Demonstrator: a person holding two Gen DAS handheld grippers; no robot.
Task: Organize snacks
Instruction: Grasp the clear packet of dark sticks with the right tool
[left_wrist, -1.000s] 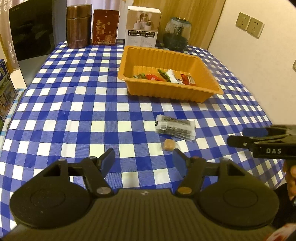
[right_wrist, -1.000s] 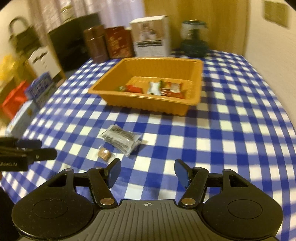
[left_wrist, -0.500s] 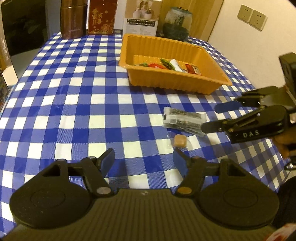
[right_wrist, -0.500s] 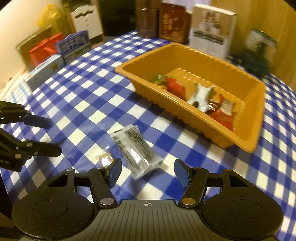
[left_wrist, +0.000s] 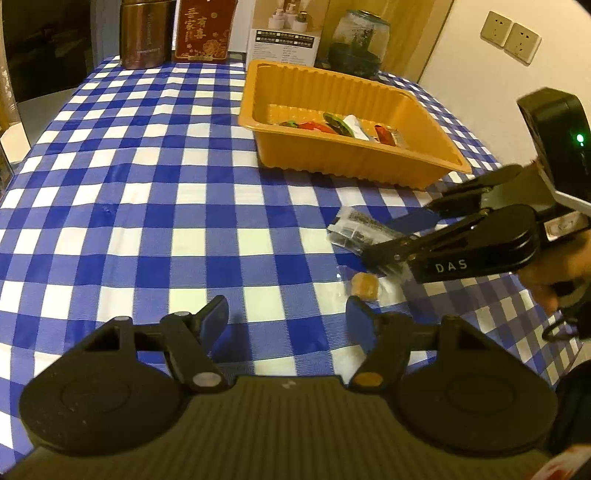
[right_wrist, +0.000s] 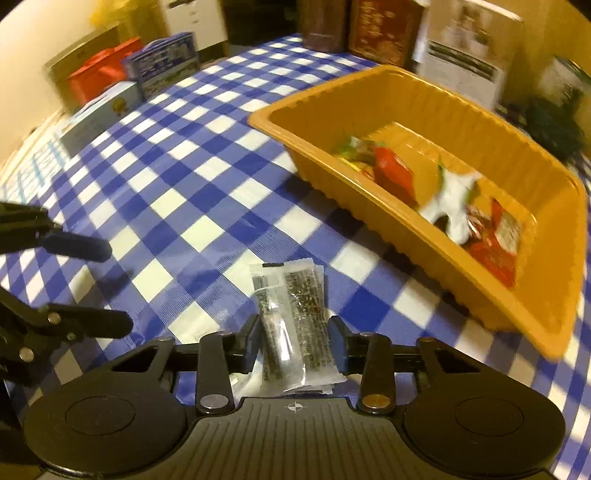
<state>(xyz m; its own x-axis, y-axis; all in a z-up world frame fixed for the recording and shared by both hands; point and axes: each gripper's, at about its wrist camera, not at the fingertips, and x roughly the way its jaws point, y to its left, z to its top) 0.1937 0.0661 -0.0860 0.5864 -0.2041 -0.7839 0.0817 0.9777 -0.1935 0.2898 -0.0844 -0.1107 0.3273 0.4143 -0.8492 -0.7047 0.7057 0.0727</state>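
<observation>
An orange tray (left_wrist: 406, 162) (right_wrist: 480, 288) holds several snack packets on the blue checked tablecloth (left_wrist: 147, 206). A clear packet of dark snack (right_wrist: 291, 325) (left_wrist: 351, 229) lies in front of the tray. My right gripper (right_wrist: 293, 341) (left_wrist: 391, 238) has its fingers on both sides of this packet, close against it. A small brown wrapped candy (left_wrist: 365, 286) lies just ahead of my left gripper's right fingertip. My left gripper (left_wrist: 288, 321) (right_wrist: 107, 288) is open and empty above the cloth.
A brown canister (left_wrist: 146, 33), a red box (left_wrist: 205, 29), a white box (left_wrist: 286, 35) and a glass jar (left_wrist: 358, 42) stand along the table's far edge. Boxes (right_wrist: 110, 107) sit beyond the table's left side. A wall (left_wrist: 498, 85) lies to the right.
My right gripper has moved forward and down over the dark snack packet and narrowed its fingers around it. My left gripper has moved slightly closer to the candy.
</observation>
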